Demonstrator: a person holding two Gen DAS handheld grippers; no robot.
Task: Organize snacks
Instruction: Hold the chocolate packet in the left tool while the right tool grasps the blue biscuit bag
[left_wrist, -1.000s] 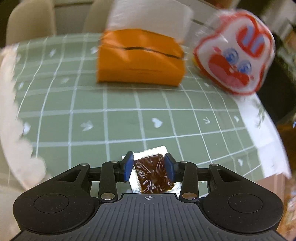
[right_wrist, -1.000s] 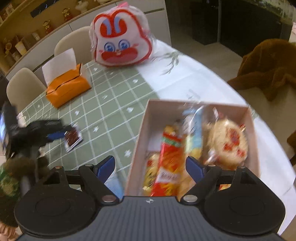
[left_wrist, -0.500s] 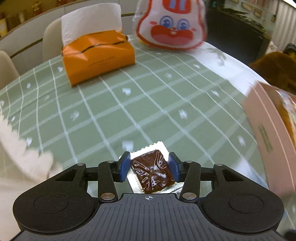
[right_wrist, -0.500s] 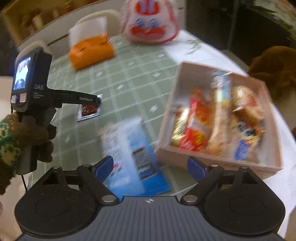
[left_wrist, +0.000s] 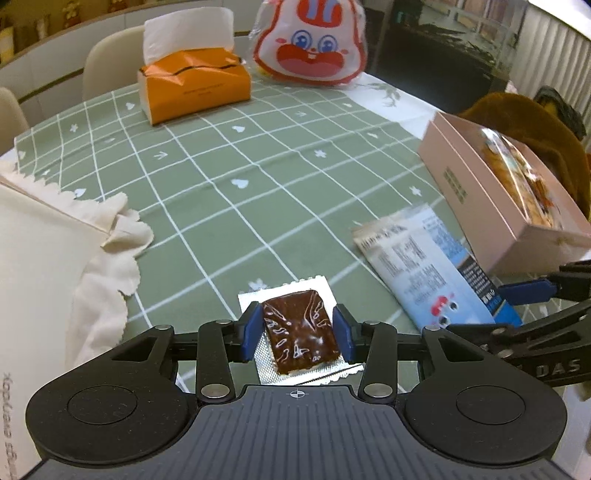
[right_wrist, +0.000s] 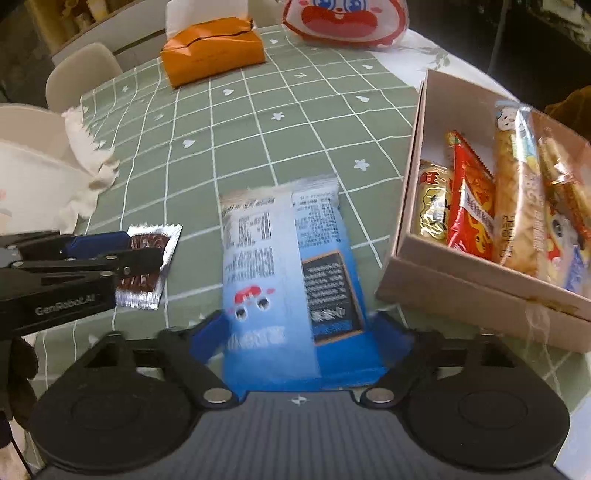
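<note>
The left tongs (left_wrist: 298, 334) have just been closing; their blue pads flank a small brown snack in a clear, silver-edged sachet (left_wrist: 301, 334), touching its two side edges. The sachet appears to rest on the round worktop with a green grid-pattern cloth (left_wrist: 229, 155), though whether it is lifted cannot be told.

The right tongs (right_wrist: 301, 341) have also just been closing. Their jaws stand wide on either side of the near end of a long blue-and-white foil snack packet (right_wrist: 288, 266), which lies flat on the cloth. Motion blur hides whether the pads press on it.

The packet lies between the sachet and an open pale-pink cardboard box (right_wrist: 476, 284). The box already holds several wrapped snacks (right_wrist: 509, 206). At the far edge sit an orange tissue pack (right_wrist: 212, 51) and a red-and-white rabbit-face bag (right_wrist: 347, 18).
</note>
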